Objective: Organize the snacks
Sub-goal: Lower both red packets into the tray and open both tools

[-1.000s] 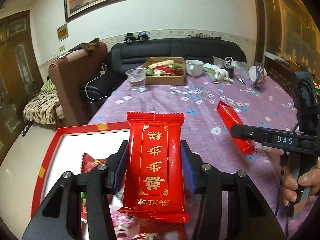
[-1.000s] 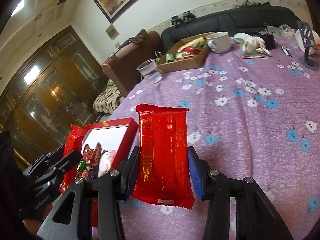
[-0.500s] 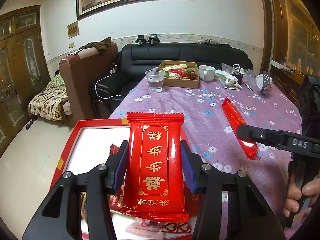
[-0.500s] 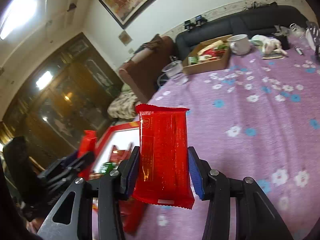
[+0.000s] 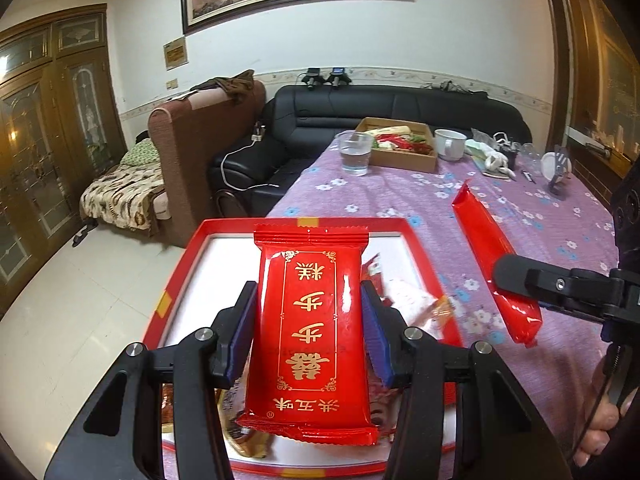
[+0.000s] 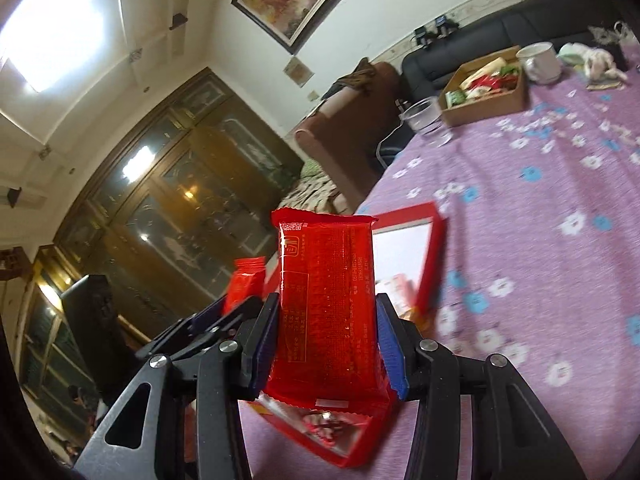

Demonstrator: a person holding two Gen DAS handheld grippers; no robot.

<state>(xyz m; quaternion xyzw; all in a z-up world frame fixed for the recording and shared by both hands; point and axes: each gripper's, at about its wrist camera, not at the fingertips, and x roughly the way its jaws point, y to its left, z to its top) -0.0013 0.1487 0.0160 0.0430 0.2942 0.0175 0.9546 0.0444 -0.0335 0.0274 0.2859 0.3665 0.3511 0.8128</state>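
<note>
My left gripper (image 5: 308,332) is shut on a red snack packet with gold characters (image 5: 310,332) and holds it above the red-rimmed tray (image 5: 192,248), which has several wrapped snacks in it. My right gripper (image 6: 326,344) is shut on a second red packet (image 6: 326,312), back side showing, and holds it over the tray's near right edge (image 6: 430,264). In the left wrist view the right gripper (image 5: 520,284) and its packet (image 5: 486,252) hang to the right of the tray. In the right wrist view the left gripper's packet (image 6: 244,284) shows at left.
The table has a purple flowered cloth (image 5: 420,200). At its far end stand a cardboard box of snacks (image 5: 400,146), a clear plastic cup (image 5: 354,152), a white mug (image 5: 450,144) and small clutter (image 5: 500,156). A black sofa (image 5: 320,120) and a brown armchair (image 5: 200,140) lie beyond.
Both grippers have moved left and back toward the tray with their packets. The left packet now hangs over the tray's middle; the right packet has reached the tray's right edge.
</note>
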